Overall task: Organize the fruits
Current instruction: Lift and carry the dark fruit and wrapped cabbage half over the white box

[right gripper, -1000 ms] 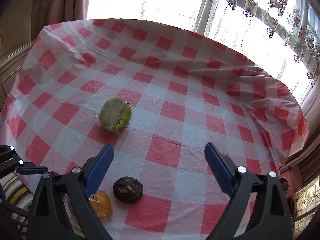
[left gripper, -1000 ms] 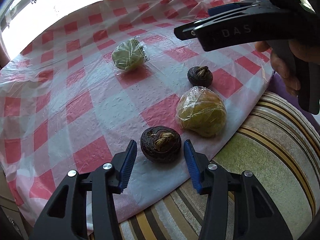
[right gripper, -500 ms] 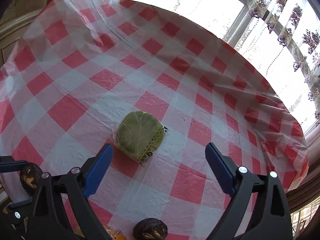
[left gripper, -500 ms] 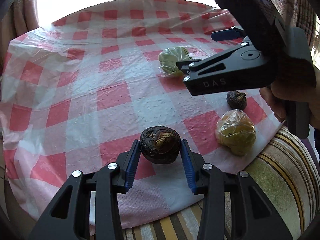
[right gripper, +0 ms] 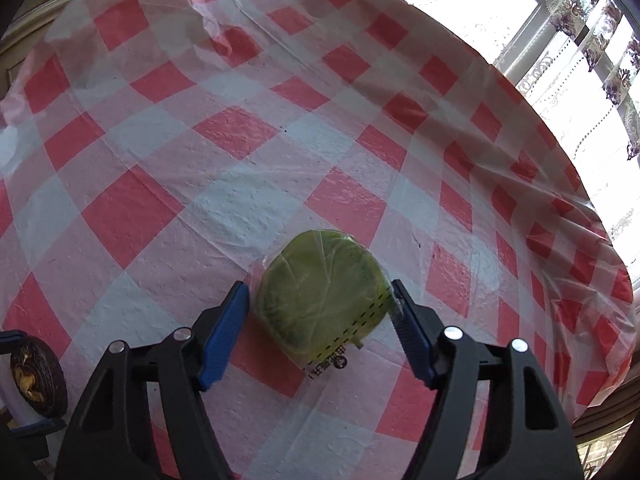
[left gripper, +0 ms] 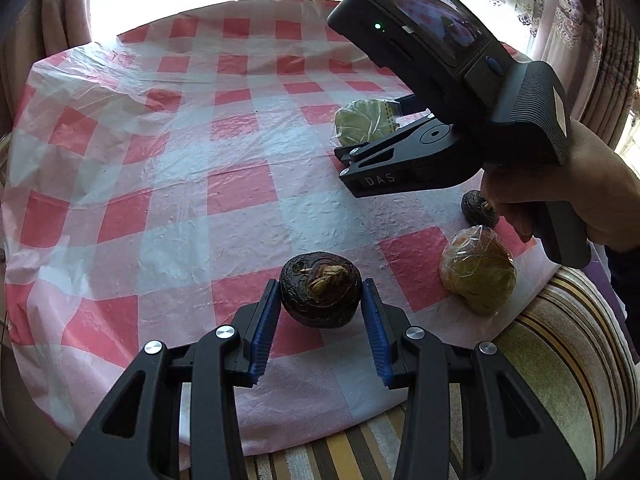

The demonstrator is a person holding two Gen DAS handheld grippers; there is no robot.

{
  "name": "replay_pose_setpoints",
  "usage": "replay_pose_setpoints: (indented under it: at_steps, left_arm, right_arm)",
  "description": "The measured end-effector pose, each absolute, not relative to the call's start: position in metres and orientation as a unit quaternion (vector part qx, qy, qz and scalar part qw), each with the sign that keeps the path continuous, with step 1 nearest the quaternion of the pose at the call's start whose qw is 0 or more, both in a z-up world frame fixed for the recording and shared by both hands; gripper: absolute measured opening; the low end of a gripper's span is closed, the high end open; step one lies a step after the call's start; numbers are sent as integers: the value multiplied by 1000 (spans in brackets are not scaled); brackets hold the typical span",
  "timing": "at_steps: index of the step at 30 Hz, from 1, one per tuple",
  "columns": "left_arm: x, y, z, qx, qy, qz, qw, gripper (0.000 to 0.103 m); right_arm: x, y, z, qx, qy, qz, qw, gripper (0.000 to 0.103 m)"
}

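Note:
My left gripper (left gripper: pixel 320 300) is shut on a dark brown round fruit (left gripper: pixel 320 294) and holds it just above the red-and-white checked tablecloth (left gripper: pixel 180 184); the same fruit shows at the left edge of the right wrist view (right gripper: pixel 34 380). My right gripper (right gripper: pixel 320 300) has its blue pads on both sides of a plastic-wrapped green fruit (right gripper: pixel 324 304) that rests on the cloth. The right pad touches the wrap; the left pad is at its edge. In the left wrist view the right gripper (left gripper: pixel 376 152) partly hides that green fruit (left gripper: pixel 362 124).
A wrapped yellow-orange fruit (left gripper: pixel 476 270) lies near the table's front edge. A second dark fruit (left gripper: pixel 476 208) sits behind it, partly hidden by the hand. A striped cushion (left gripper: pixel 552 360) lies below the edge. Curtained windows (right gripper: pixel 580 40) stand behind the table.
My left gripper closed on the dark fruit and carried it left, away from the yellow fruit. My right gripper moved forward and down and narrowed around the green fruit.

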State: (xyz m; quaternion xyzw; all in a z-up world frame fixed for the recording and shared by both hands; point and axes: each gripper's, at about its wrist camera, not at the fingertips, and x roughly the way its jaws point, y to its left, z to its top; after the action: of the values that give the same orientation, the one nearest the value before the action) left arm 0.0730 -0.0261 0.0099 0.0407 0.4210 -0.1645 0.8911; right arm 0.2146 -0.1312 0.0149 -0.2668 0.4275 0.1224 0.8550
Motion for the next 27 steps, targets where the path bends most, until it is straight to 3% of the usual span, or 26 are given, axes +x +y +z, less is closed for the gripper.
replay_pose_setpoints:
  at_steps: [13,27]
  left_arm:
    - [72,-26,11,42,419,-164,892,40]
    - [71,-28,20,48,409,-162,897,40]
  right_arm:
    - [209,-182,23,-134,455,139,869,65]
    - [173,-234,51,-71,421,111,898,65]
